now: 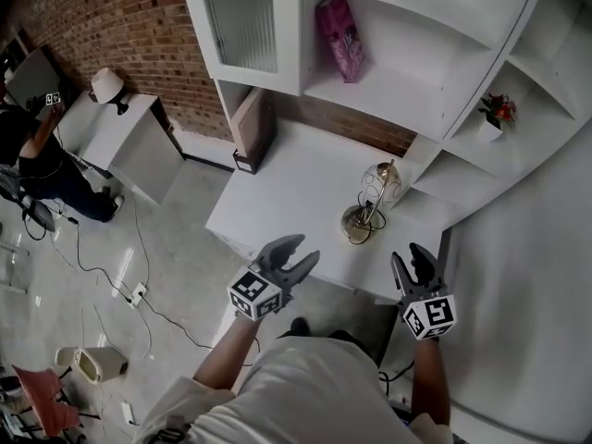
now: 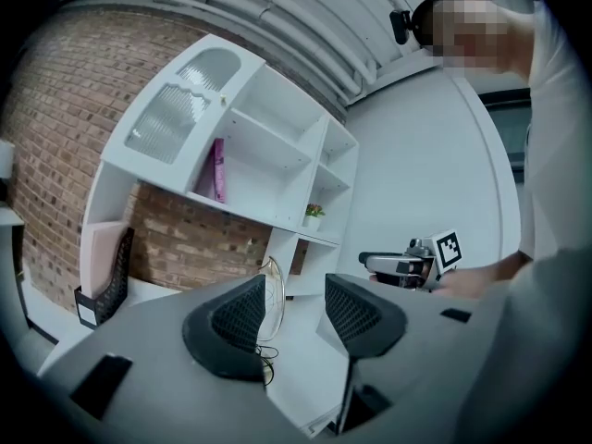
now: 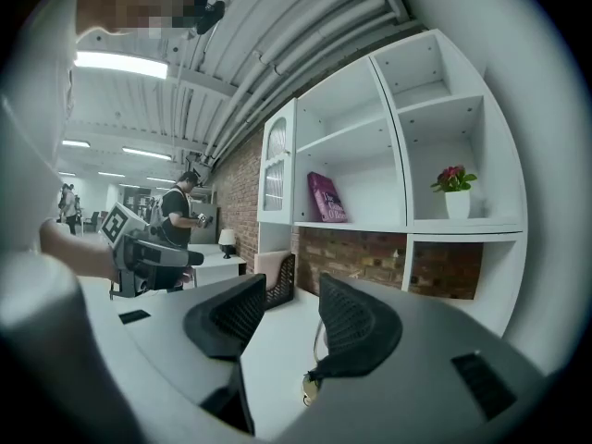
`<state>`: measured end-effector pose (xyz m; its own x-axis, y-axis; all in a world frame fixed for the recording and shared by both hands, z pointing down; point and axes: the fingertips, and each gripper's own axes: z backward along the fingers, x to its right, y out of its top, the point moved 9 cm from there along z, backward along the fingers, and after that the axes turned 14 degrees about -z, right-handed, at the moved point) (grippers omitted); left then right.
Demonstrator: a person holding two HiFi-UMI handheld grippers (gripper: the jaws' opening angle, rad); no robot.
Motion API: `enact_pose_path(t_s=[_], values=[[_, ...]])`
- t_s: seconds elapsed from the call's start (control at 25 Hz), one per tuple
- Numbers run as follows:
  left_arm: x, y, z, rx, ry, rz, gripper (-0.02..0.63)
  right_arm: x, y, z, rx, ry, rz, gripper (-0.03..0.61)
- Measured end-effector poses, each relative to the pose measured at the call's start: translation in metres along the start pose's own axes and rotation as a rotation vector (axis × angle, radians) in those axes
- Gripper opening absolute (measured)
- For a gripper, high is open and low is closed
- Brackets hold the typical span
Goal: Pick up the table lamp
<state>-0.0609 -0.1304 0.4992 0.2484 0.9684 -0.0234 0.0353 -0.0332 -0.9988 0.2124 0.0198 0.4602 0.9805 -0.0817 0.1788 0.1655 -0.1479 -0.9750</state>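
The table lamp [image 1: 371, 202] stands on the white desk [image 1: 287, 188]; it has a brass base, a clear globe shade and a dark cord coiled at its foot. My left gripper [image 1: 294, 252] hovers at the desk's front edge, left of the lamp and short of it, open and empty. My right gripper [image 1: 410, 256] is at the front edge, right of the lamp, also open and empty. In the left gripper view the lamp [image 2: 273, 296] shows past the jaws of the gripper [image 2: 296, 311]. In the right gripper view only the lamp's base [image 3: 310, 388] peeks below the gripper [image 3: 291, 320].
A white shelf unit [image 1: 435, 81] rises behind the desk with a pink book [image 1: 339, 26] and a small potted plant [image 1: 498, 111]. A black file holder [image 1: 252, 135] stands at the desk's left end. Further left a person [image 1: 37, 151] stands by a cabinet with another lamp [image 1: 107, 85]. Cables [image 1: 111, 276] cross the floor.
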Motion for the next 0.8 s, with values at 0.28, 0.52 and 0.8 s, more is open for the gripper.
enact_pose_path(t_s=[0.28,0.52,0.8], values=[[-0.016,-0.008,-0.010,-0.004,0.002,0.026,0.212,0.002,-0.005,-0.027,-0.030,0.019,-0.017,0.203],[-0.016,-0.018,-0.033,-0.024,0.021,0.055,0.216,0.027,-0.009,-0.053,-0.063,0.067,-0.039,0.209],[-0.014,-0.030,-0.062,-0.044,0.085,0.096,0.218,0.065,-0.017,-0.095,-0.121,0.160,-0.079,0.213]])
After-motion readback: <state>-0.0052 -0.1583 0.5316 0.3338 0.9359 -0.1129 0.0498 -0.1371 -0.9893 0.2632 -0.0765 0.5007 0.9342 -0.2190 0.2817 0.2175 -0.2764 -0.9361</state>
